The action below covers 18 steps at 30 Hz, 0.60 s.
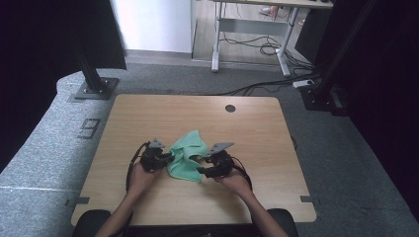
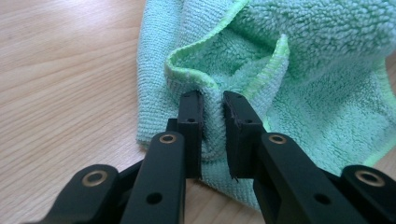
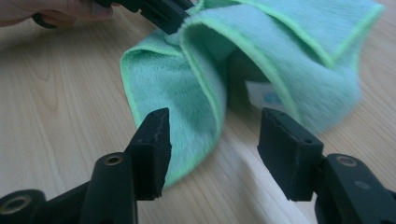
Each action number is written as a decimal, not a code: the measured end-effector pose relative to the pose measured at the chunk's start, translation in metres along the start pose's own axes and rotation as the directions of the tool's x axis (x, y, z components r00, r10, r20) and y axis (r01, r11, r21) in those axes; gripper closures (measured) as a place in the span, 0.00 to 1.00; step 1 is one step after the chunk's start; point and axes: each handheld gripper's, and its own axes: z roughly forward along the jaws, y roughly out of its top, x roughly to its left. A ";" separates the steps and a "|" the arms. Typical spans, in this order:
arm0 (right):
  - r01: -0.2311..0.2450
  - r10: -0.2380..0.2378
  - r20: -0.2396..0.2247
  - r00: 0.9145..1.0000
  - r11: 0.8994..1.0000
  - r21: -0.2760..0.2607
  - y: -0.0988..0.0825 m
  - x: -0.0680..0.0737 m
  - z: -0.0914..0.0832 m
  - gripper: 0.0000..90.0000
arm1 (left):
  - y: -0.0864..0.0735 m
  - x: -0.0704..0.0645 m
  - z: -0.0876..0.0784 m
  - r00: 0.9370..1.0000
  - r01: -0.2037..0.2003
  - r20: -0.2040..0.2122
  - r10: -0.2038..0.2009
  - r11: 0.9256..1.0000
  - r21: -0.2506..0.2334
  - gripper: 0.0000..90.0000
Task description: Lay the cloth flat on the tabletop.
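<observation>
**Green cloth pinched at its left, open jaws at its right**

On the wooden table [image 1: 148,111], the left gripper [image 1: 168,158] sits at the left edge of the green cloth [image 1: 187,155], held in the person's left hand [image 1: 141,177]. In the left gripper view its two black jaws are drawn close together with a raised fold of the cloth [image 2: 299,60] squeezed between the pads, so it has hold of the cloth there.

The cloth lies bunched near the middle of the table, between the two grippers. It is a mint-green terry towel with a brighter green stitched hem; it is crumpled into soft folds, one edge curling up and over. In the right gripper view a small white label peeps from under a fold of the cloth [image 3: 196,93].

The right gripper [image 1: 201,165] is at the cloth's right edge, in the right hand [image 1: 237,181]. Its jaws stand partly open. The lower edge of the cloth lies between them, against the left pad, and the right pad is clear of it, over bare wood. It grips nothing.
</observation>
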 end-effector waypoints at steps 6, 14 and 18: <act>-0.022 0.022 0.003 1.000 0.999 0.036 0.005 -0.003 0.018 0.80 | -0.001 0.001 0.000 1.000 0.001 0.009 -0.001 1.000 -0.013 0.90; -0.039 0.038 0.026 0.999 0.998 0.039 -0.001 -0.011 0.010 0.94 | -0.001 0.007 -0.004 1.000 0.025 0.012 -0.025 0.999 -0.041 0.92; -0.058 0.054 0.068 0.996 0.997 0.058 -0.007 -0.020 0.003 0.95 | -0.003 0.013 -0.009 0.999 0.042 0.002 -0.042 0.998 -0.054 0.92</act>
